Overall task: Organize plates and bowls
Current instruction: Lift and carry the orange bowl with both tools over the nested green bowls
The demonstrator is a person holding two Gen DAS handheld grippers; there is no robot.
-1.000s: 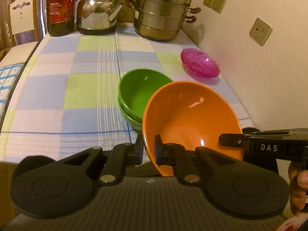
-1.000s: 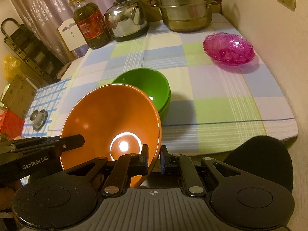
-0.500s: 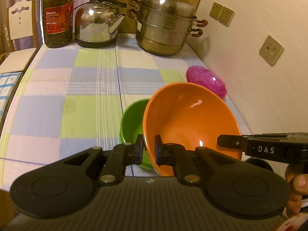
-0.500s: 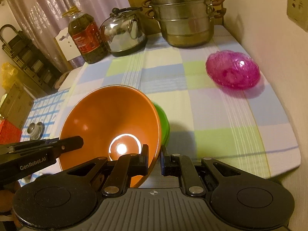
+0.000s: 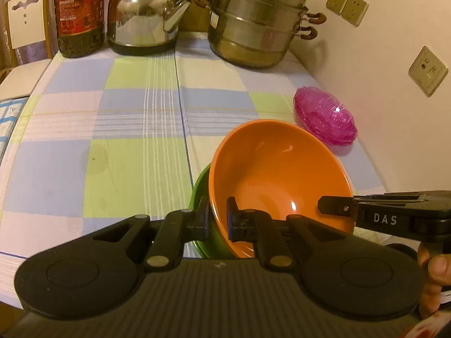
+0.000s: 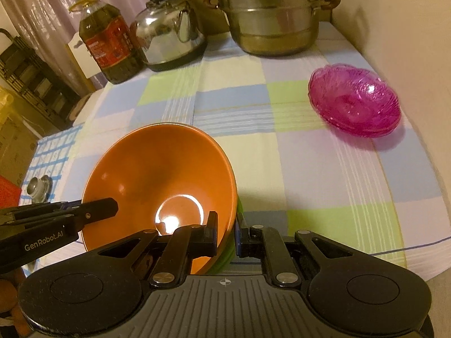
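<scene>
An orange bowl (image 5: 282, 180) is held tilted between both grippers. My left gripper (image 5: 217, 217) is shut on its left rim, and my right gripper (image 6: 227, 231) is shut on its right rim. In the left wrist view the right gripper (image 5: 324, 207) reaches in from the right; in the right wrist view the left gripper (image 6: 101, 208) comes in from the left. The stacked green bowls (image 5: 200, 197) sit right under the orange bowl, only a sliver of green (image 6: 224, 262) showing. Whether the bowls touch I cannot tell. A pink glass bowl (image 5: 324, 118) (image 6: 355, 104) rests near the wall.
A steel steamer pot (image 5: 253, 28), a kettle (image 5: 143, 19) and an oil bottle (image 5: 79, 14) line the back of the checked tablecloth (image 5: 126, 146). The wall with sockets (image 5: 428, 70) runs along the right. A white chair (image 5: 22, 19) stands at the left.
Both grippers have carried the orange bowl forward over the table and a little down. It now covers the green bowls, which showed plainly before.
</scene>
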